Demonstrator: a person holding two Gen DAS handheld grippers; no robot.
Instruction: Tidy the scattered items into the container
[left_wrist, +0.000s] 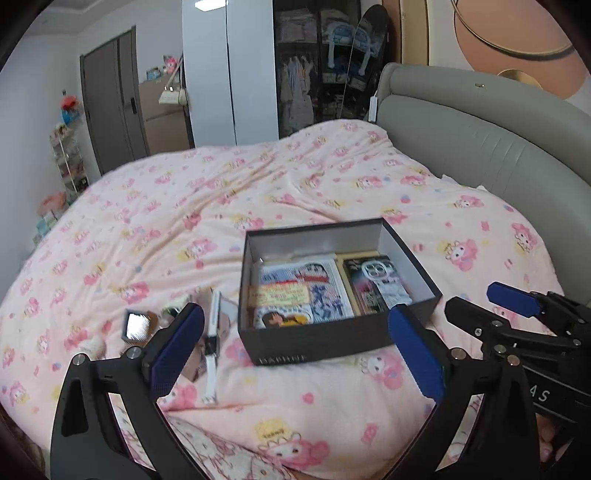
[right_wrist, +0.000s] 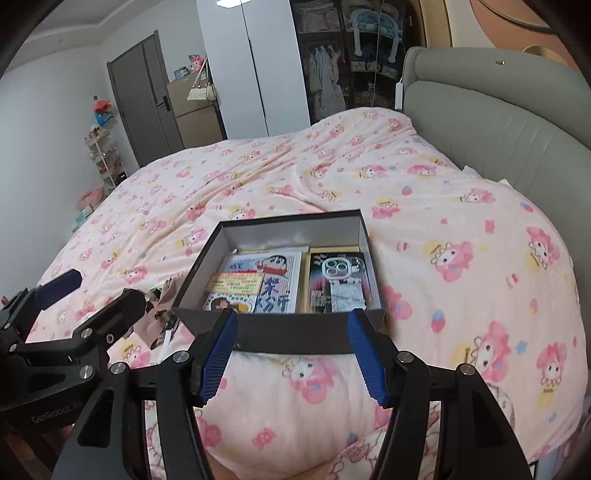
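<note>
A black open box (left_wrist: 321, 343) sits on the pink bed; it also shows in the right wrist view (right_wrist: 291, 336). Inside lie a cartoon booklet (left_wrist: 303, 291) and a phone-case package (left_wrist: 380, 284). Left of the box lie a white pen-like stick (left_wrist: 211, 354), a small mirror (left_wrist: 136, 325) and a brownish cloth item (right_wrist: 155, 314). My left gripper (left_wrist: 295, 350) is open and empty, just in front of the box. My right gripper (right_wrist: 293, 354) is open and empty at the box's near wall; it also shows in the left wrist view (left_wrist: 480, 306).
A grey padded headboard (left_wrist: 480, 147) curves along the right. The pink patterned blanket (left_wrist: 221, 206) covers the bed. A wardrobe, a door and shelves stand beyond the far side.
</note>
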